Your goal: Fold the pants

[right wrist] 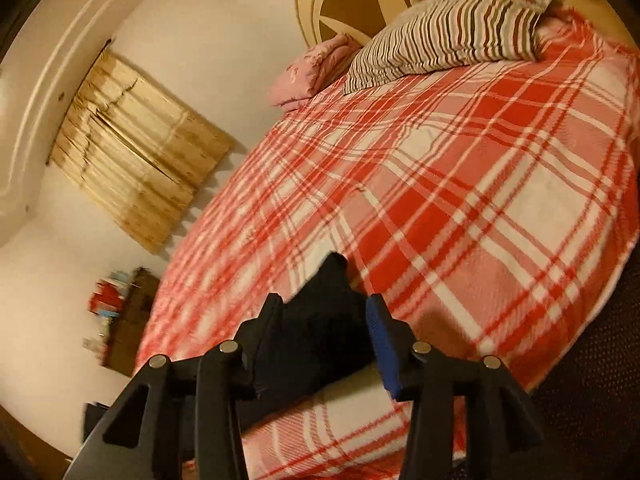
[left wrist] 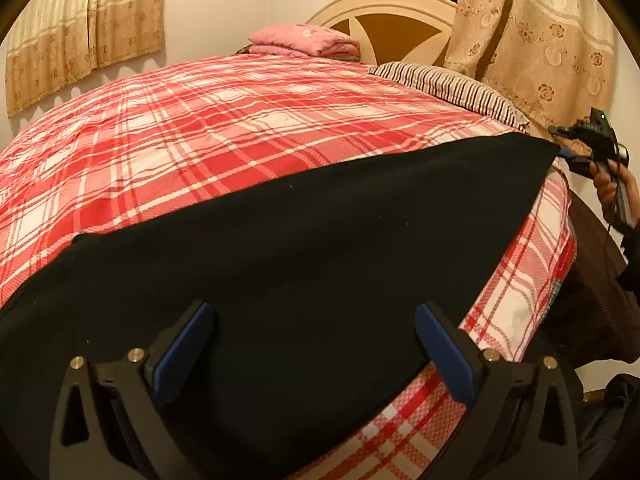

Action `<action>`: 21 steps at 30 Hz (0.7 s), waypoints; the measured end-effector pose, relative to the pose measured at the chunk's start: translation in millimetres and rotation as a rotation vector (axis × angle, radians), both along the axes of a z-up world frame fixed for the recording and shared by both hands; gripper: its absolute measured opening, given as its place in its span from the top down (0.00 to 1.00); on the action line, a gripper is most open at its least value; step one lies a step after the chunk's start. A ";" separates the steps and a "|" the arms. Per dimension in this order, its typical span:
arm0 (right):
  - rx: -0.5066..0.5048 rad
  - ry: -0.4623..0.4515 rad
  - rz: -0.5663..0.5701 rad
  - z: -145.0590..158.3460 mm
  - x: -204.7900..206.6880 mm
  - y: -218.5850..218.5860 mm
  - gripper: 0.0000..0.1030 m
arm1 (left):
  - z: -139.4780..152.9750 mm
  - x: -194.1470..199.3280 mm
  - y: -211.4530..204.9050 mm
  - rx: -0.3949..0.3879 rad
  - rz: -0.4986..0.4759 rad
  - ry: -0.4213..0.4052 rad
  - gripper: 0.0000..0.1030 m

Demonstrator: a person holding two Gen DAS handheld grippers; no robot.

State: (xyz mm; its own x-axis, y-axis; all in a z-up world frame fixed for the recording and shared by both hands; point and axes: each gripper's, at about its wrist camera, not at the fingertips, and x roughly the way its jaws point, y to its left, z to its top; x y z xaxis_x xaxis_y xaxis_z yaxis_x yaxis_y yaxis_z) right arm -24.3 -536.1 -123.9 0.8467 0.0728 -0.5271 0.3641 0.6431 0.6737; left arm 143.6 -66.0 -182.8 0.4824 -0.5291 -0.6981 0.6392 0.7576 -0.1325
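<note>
- Broadly, the black pants (left wrist: 304, 240) lie as a dark sheet across the near side of the bed's red-and-white plaid blanket (left wrist: 208, 132), running from the lower left of the left wrist view up to a corner at the far right edge of the bed.
- The left gripper (left wrist: 314, 344) sits over the near part of the pants with its 2 blue-padded fingers (left wrist: 182, 354) spread wide apart; nothing is pinched between them, and black fabric fills the gap below.
- At the far right corner of the pants, the right gripper (left wrist: 576, 152) shows in the left wrist view, held in the person's right hand (left wrist: 612, 184), its tip meeting the cloth's corner.
- Up close in the right wrist view, the right gripper (right wrist: 326, 320) has a bunched fold of the pants (right wrist: 320, 320) between its fingers, which stand partly apart; whether they truly clamp the cloth cannot be told.
- Toward the cream headboard (left wrist: 384, 8) rest a striped pillow (left wrist: 448, 84) and a folded pink quilt (left wrist: 304, 40).
- Patterned beige curtains (left wrist: 540, 40) hang beside the bed.
</note>
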 end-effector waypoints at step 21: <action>-0.540 0.320 0.370 5.5 63.7 102.2 0.63 | -0.8 0.8 -0.5 0.019 0.007 -0.002 0.00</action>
